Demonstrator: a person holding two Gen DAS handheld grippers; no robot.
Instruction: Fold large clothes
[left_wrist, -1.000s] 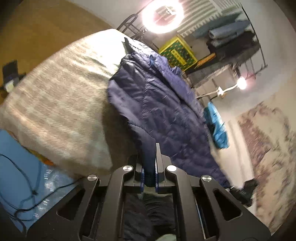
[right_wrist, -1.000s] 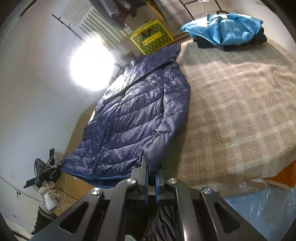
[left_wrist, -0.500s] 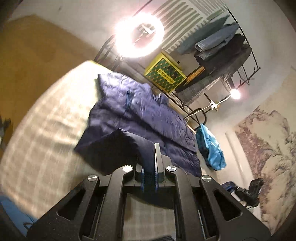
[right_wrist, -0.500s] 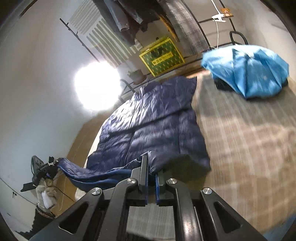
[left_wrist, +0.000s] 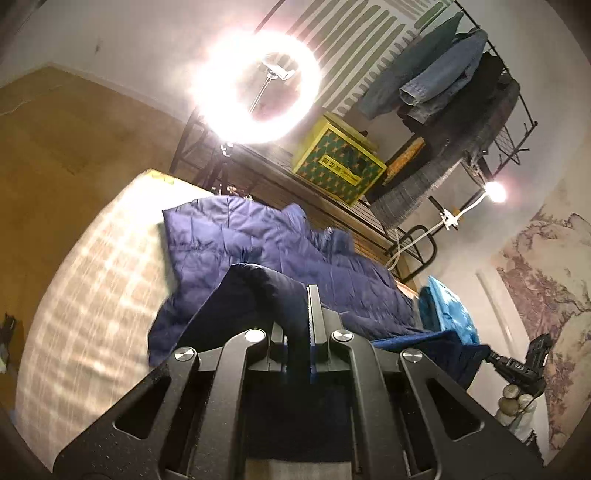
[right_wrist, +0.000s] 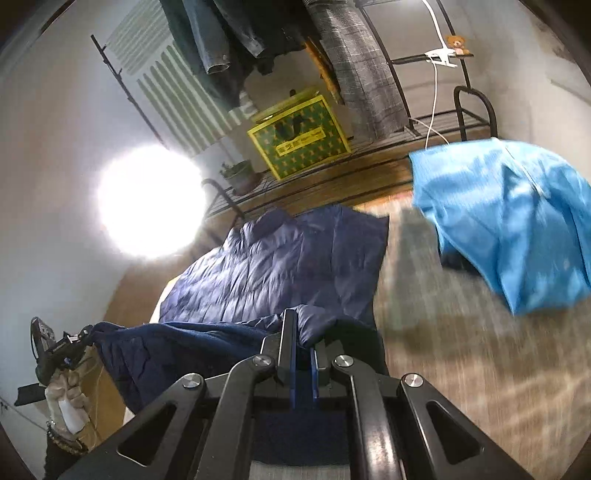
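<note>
Left hand-held gripper (left_wrist: 298, 332) and right hand-held gripper (right_wrist: 303, 354) each clamp the jacket's (left_wrist: 258, 243) hem, lifted over the rest spread on the bed (left_wrist: 92, 295). Motion blur smears the bedcover.

yellow box (left_wrist: 338, 166) label, lettering too blurred

Black claw (left_wrist: 300, 332), silver screws, blue pads (right_wrist: 293, 369), triangular cut-outs

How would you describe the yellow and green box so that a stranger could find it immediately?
Start at the black metal rack against the wall behind the bed. On its low shelf, beside the bright ring light, stands the box. It alone is cube-shaped, green with yellow edges and a yellow label strip.
</note>
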